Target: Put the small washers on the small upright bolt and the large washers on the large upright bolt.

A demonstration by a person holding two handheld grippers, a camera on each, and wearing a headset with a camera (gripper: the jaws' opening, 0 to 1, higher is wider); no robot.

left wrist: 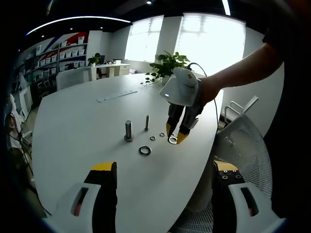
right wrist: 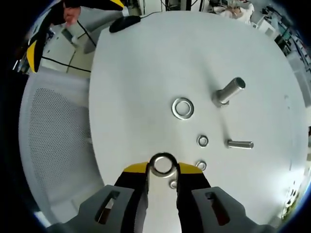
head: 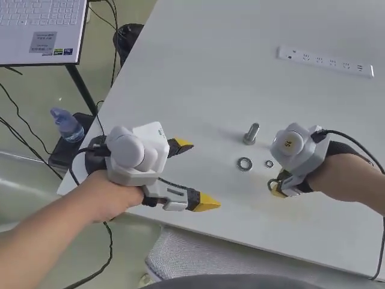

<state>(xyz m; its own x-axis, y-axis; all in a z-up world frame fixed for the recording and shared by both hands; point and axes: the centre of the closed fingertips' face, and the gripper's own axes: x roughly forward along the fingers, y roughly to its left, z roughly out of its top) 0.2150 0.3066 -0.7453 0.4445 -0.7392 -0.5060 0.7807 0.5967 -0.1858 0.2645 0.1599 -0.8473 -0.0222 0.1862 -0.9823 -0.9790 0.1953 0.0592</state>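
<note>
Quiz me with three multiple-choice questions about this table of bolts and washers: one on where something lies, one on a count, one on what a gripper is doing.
1. Where does the loose large washer lie?
A) flat on the table, near the large bolt
B) threaded on the large bolt
C) on the floor

2. How many bolts stand upright on the table?
A) one
B) two
C) four

3. What state is the left gripper in?
A) shut on a washer
B) shut on nothing
C) open

Answers:
1 A: it lies flat on the table just in front of that bolt.
2 B: the large bolt and the thin small bolt stand side by side.
3 C: its yellow tips stand wide apart with nothing between them.
</note>
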